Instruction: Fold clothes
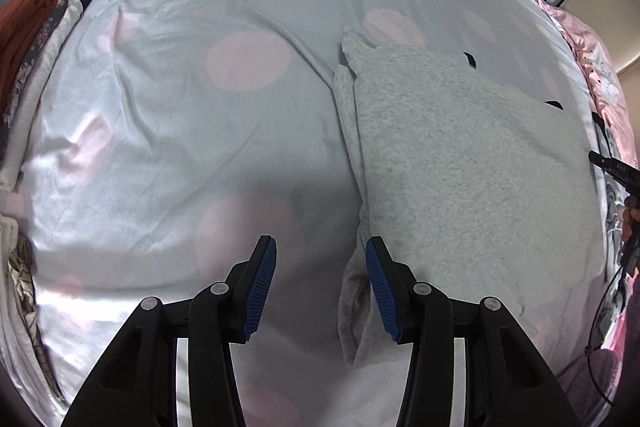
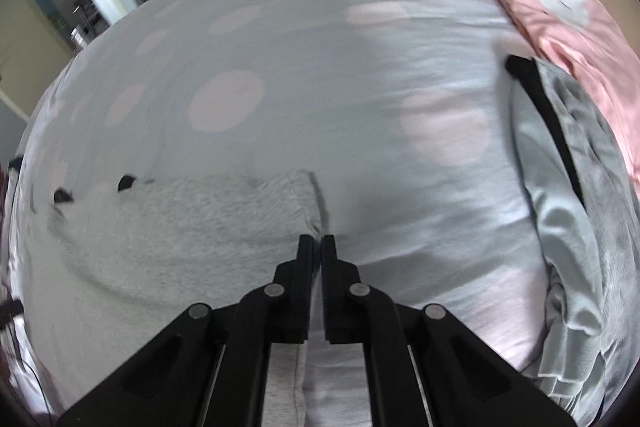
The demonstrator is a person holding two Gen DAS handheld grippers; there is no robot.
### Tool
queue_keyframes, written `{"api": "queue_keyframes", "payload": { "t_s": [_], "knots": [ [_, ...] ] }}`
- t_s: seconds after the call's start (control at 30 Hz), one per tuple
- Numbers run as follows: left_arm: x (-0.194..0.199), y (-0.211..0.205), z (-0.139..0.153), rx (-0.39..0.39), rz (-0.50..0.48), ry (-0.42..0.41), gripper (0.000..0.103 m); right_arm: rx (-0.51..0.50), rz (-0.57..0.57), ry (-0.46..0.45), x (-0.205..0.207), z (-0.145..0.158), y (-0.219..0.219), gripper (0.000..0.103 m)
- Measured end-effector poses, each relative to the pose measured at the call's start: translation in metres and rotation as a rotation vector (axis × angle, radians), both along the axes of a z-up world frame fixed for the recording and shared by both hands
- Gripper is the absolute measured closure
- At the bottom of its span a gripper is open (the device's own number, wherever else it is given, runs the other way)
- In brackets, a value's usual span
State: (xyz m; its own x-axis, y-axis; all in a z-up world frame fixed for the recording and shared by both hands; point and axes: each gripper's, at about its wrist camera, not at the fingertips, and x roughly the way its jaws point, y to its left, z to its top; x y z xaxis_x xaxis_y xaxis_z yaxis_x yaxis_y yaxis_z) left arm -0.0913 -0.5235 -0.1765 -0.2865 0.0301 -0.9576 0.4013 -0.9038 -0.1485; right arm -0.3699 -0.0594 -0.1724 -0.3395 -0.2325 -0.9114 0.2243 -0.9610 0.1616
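Pinching the near corner of the grey garment [image 2: 180,223], the right gripper [image 2: 317,241] has its fingers clenched on the hem (ready to fold); the left gripper [image 1: 320,259] hovers released over the bed [image 1: 180,131].

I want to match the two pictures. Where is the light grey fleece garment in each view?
Left wrist view: the grey fleece garment fills the right half, lying on the bedspread, its near edge by the left gripper.
Right wrist view: the garment is at lower left; its edge reaches the shut right gripper.
Shared landmark: the two small black tabs on the garment's edge.
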Motion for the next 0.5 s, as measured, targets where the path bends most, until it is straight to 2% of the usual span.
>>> {"api": "queue_keyframes", "payload": {
  "t_s": [0.07,0.13,0.17,0.23,0.33,0.5],
  "knots": [
    [0.005,0.002,0.0,0.035,0.005,0.007,0.054,-0.046,-0.041,-0.018,0.003,0.002,0.009,0.093],
    [0.013,0.005,0.0,0.069,0.014,0.013,0.042,-0.091,-0.043,-0.031,0.01,0.006,0.013,0.091],
    [0.018,0.007,-0.001,0.08,0.019,0.015,0.04,-0.089,-0.033,-0.036,0.016,0.009,0.014,0.091],
    [0.022,0.011,-0.001,0.102,0.029,0.016,0.04,-0.098,-0.012,-0.036,0.031,0.017,0.016,0.088],
    [0.033,0.014,-0.005,0.135,0.064,0.026,0.04,-0.19,-0.007,-0.072,0.062,0.023,0.028,0.077],
    [0.05,0.016,-0.013,0.18,0.151,0.054,0.04,-0.269,-0.053,-0.109,0.131,0.016,0.048,0.074]
  ]
}}
